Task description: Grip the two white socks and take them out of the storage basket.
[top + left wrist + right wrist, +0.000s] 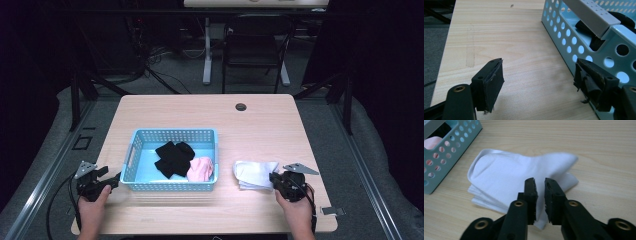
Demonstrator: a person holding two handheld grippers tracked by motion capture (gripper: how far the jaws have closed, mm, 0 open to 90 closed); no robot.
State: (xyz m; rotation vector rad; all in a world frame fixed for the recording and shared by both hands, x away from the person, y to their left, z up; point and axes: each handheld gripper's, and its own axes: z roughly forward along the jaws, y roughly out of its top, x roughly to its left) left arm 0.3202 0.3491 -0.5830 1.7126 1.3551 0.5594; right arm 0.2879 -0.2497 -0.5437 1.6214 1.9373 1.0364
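A light wooden table [260, 125] is seen from above, with a perforated light-blue basket [175, 135] set on its near left part. Inside the basket, a black cloth [172, 157] lies in the middle and a pink cloth [201, 169] is tucked against the near right corner, touching the black one. A folded white cloth [252, 173] lies flat on the table just to the right of the basket, apart from its wall. The left hand-held gripper [114, 180] is held by the person's left hand [92, 202] at the near left edge of the table, just beside the basket's left end; in the left gripper view its jaws are spread wide over bare wood, the right-hand one close against the perforated basket wall [574, 40], and nothing is held between them. The right hand-held gripper [273, 177] is held by the right hand [296, 205] near the right edge of the table, at the near right edge of the white cloth. In the right gripper view, the right hand-held gripper [540, 182] is seen with its jaws drawn nearly together, a narrow gap left between them, poised over the white cloth [506, 180]; whether any fabric is pinched cannot be told. A small round grommet [241, 107] is set in the table's far side.
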